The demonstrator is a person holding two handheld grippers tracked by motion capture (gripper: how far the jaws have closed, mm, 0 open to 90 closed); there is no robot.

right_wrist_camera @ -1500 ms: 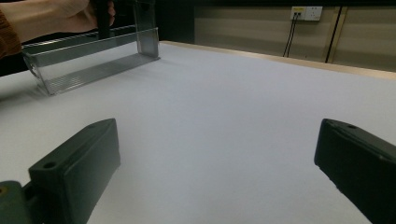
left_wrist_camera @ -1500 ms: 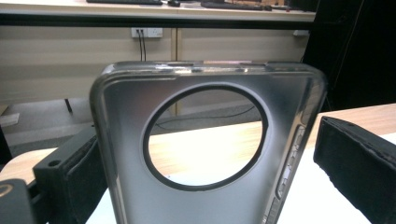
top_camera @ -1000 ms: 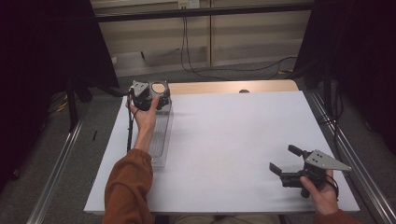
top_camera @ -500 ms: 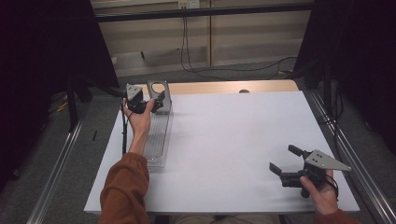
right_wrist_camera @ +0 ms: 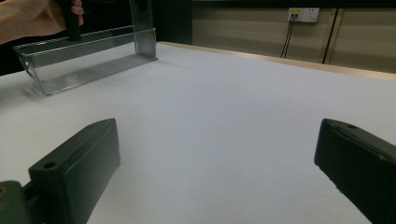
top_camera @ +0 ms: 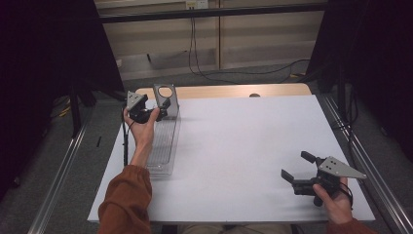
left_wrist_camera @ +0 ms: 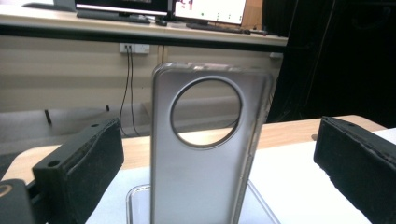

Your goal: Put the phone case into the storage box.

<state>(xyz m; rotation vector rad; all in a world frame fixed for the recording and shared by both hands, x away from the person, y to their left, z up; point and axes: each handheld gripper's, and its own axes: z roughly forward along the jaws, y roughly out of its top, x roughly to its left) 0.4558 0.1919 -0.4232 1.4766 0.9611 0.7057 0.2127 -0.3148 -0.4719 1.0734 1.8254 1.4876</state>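
A grey phone case [top_camera: 171, 97] with a round hole stands upright at the far end of a long clear plastic tray [top_camera: 163, 146] on the left of the white table. My left gripper [top_camera: 157, 109] is open just in front of the case. In the left gripper view the case [left_wrist_camera: 201, 177] rises between the two spread jaws and touches neither, with my left gripper [left_wrist_camera: 217, 144] open around it. My right gripper [top_camera: 297, 165] is open near the table's front right, nothing between its jaws. In the right gripper view my right gripper [right_wrist_camera: 217, 158] looks toward the tray [right_wrist_camera: 79, 60] and the case [right_wrist_camera: 142, 28].
The white table top [top_camera: 243, 141] spreads wide between the two hands. A wooden strip [top_camera: 234, 91] runs along its far edge. Metal rails [top_camera: 360, 161] flank both sides, and cables [top_camera: 195, 48] hang by the wall behind.
My left gripper has drawn back slightly to the left from the top of the phone case, which now stands upright and free in the tray. The right gripper has stayed still.
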